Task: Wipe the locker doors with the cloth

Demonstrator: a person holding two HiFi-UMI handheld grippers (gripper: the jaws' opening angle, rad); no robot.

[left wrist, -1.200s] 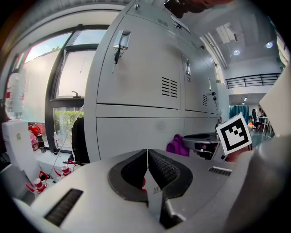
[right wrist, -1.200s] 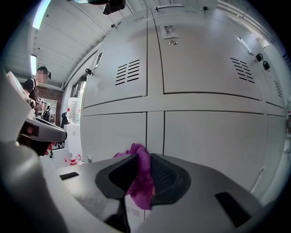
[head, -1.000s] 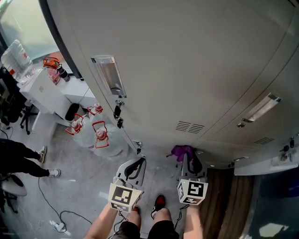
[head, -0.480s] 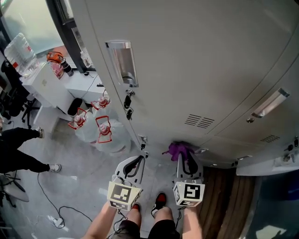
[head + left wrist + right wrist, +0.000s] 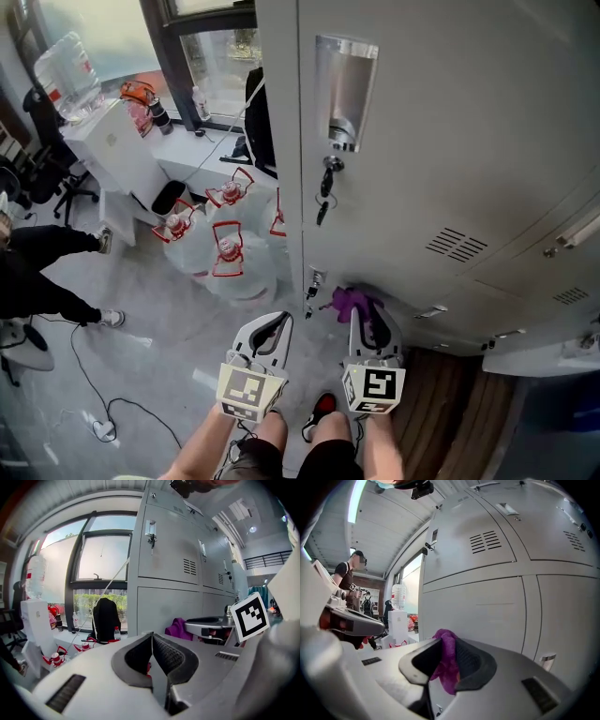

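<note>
Right gripper sits low in the centre of the head view, its jaws clamped on the purple cloth. The right gripper view shows a bunched wad of cloth pinched between the ribbed pads, poking out past the tips and hanging a little below them. Left gripper, just beside it toward the lower left, has its jaws together with nothing between them.

The cloth is close to the bottom of the grey locker doors, which fill the upper right of the head view. Whether it touches the metal yet cannot be told.

To wipe well, I judge that only the protruding wad should meet the panel, pressed flat enough that the hard jaw tips do not scrape the paint. Long, overlapping strokes along each door would cover it evenly.

The pinch holds only a small fold, so heavy dragging could pull the cloth free; a firm grip and moderate pressure suit it.

The recessed handle and the keys hanging below it at upper centre need a careful pass around them, since the wad could snag. The vent slots at right centre could catch fabric too.
</note>
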